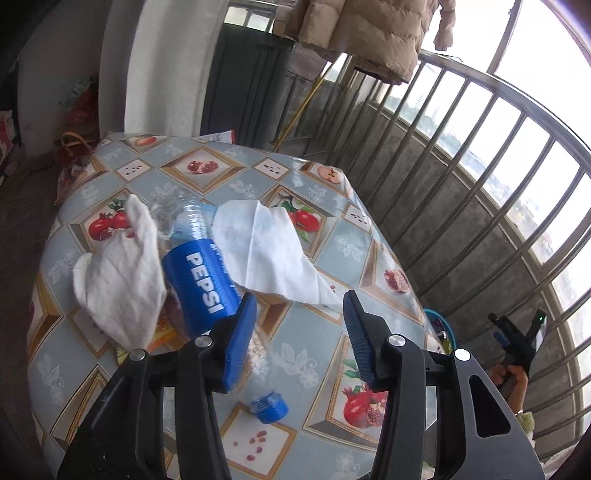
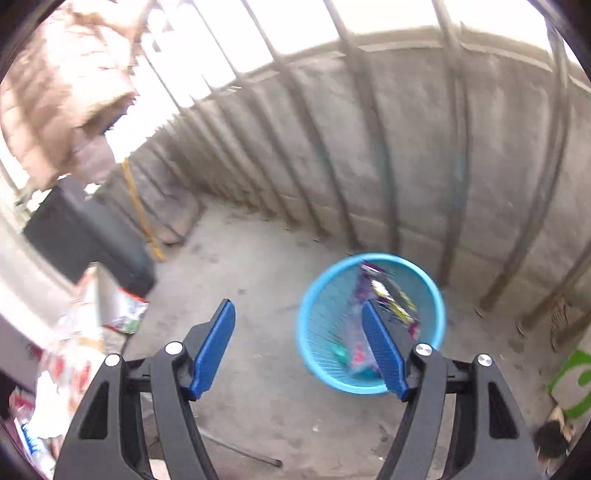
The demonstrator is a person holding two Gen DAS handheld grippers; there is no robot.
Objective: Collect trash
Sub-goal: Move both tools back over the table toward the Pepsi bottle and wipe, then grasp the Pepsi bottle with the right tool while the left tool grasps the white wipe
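A crushed Pepsi bottle (image 1: 201, 280) with a blue cap (image 1: 269, 404) lies on the fruit-patterned table (image 1: 317, 332). Two white tissues rest against it, one to the left (image 1: 122, 280) and one to the right (image 1: 266, 251). My left gripper (image 1: 298, 299) hangs open over the bottle; its clear neck end lies between the fingers, and the pads are not pressing it. My right gripper (image 2: 298, 304) is open and empty above the floor. Below it stands a blue basket (image 2: 314, 295) holding colourful wrappers (image 2: 388, 295). The right gripper (image 1: 517, 339) also shows past the table's right edge, held in a hand.
A metal railing (image 1: 480, 155) on a low concrete wall (image 2: 406, 147) runs along the far side. A beige jacket (image 1: 369, 29) hangs above a dark cabinet (image 1: 251, 81). A yellow stick (image 2: 142, 214) leans in the corner. Bags (image 2: 122, 306) lie on the floor.
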